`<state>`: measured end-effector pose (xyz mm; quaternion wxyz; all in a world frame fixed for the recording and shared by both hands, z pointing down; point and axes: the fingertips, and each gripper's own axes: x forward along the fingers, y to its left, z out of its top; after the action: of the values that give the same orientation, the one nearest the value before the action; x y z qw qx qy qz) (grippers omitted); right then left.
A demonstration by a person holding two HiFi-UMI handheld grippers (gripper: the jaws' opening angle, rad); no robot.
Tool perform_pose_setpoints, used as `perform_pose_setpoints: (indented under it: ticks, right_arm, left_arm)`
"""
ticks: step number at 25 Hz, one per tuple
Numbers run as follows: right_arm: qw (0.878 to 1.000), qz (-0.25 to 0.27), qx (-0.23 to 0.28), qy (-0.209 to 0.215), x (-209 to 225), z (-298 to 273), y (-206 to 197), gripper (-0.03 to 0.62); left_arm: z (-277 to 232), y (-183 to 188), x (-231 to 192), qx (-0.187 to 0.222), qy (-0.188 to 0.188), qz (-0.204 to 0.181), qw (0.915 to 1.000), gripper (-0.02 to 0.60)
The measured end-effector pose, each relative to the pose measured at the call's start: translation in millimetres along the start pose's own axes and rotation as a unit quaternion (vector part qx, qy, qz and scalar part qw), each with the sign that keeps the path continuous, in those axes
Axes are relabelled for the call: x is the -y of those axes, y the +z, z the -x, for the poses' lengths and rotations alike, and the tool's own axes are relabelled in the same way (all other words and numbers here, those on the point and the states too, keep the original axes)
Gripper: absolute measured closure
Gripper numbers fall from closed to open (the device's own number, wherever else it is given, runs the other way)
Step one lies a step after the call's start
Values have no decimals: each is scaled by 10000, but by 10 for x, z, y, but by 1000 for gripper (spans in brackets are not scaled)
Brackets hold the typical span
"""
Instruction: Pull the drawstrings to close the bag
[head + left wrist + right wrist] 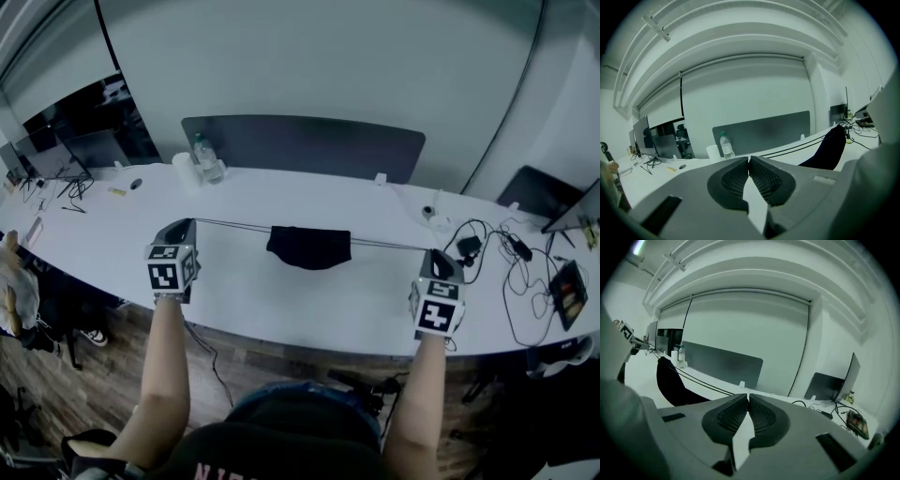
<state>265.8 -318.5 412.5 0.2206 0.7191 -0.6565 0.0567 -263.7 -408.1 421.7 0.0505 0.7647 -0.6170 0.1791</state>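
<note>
Left gripper (187, 225) first: jaws pinched together at the tips, and the left drawstring (232, 223) runs straight into that pinch. So I read it as clamped on the cord, though the cord itself is too thin to see between the pads. From there the string goes taut across the white table (281, 309) to the bag (309, 247). It sits in the middle between my two hands, dark and bunched up along its top edge. Looks mostly cinched to me, but I can't see the mouth well enough to swear it's fully shut.

Out the other side the right drawstring (389, 245) is just as tight, ending in the right gripper (434, 253). Its jaws are closed the same way, gripping that cord.

Tips for doing this bit well, as far as I can judge:
- Pull both sides outward evenly and low along the table, so the bag doesn't slide toward one hand.
- Go slow at the end, since thin cord can slip out of the pads if you yank. Squeeze hard, pull gently.
- On the far right there's a mess of cables (511, 258) near my right hand, so I'd watch not to drag the gripper into them.
</note>
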Motion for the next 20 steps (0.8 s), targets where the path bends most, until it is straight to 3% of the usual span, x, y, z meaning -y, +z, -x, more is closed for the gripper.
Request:
perform_pose_setpoints:
  ticks: [12,20]
  right_arm:
    - [10000,-23,-14,-54,59,23,-52,588]
    - [9998,-164,98,-100,109,36,100,588]
  left_arm:
    - [-29,-15,20,23,-17,10,10000,568]
    - [-31,-20,74,82,49,271,9996,568]
